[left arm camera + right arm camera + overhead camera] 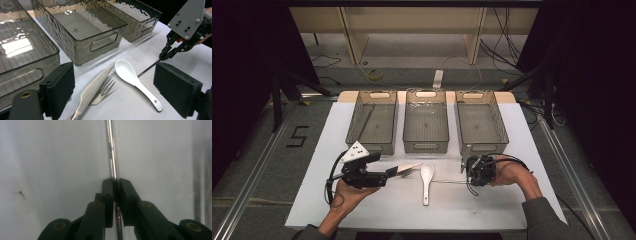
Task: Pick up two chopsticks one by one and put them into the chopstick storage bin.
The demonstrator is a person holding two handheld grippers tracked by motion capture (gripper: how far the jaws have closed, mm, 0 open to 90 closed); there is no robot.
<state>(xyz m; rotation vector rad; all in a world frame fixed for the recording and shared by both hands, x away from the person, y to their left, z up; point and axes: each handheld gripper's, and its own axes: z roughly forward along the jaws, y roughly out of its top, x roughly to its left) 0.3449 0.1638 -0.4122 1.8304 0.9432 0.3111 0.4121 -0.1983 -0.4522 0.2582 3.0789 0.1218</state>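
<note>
A: Right gripper view first: the right tongs (115, 195) rise from the bottom of the frame with their jaws pressed together on a thin metal rod (111, 150), which runs straight up to the top edge over the white surface (50, 157).

B: So that rod is gripped. Where does it sit in the high view?

A: Lower right of centre. The right tongs (468, 172) hold one end, and the rod (447, 181) reaches left along the surface toward a white spoon (426, 180), whose bowl points toward the bins.

B: And the left tongs?

A: Left of centre in the high view, the left tongs (388, 172) lie level in the person's hand, aimed at a knife (408, 167) and a fork (404, 175). In the left gripper view their jaws stand wide apart with nothing between the pads (61, 90); the knife (93, 87) lies partly over the fork (105, 90) at bottom centre, and the spoon (135, 80) lies just to the right.

B: Anything behind them?

A: Three clear bins (426, 100) in a row across the upper middle of the frame, all apart from the cutlery.
</note>
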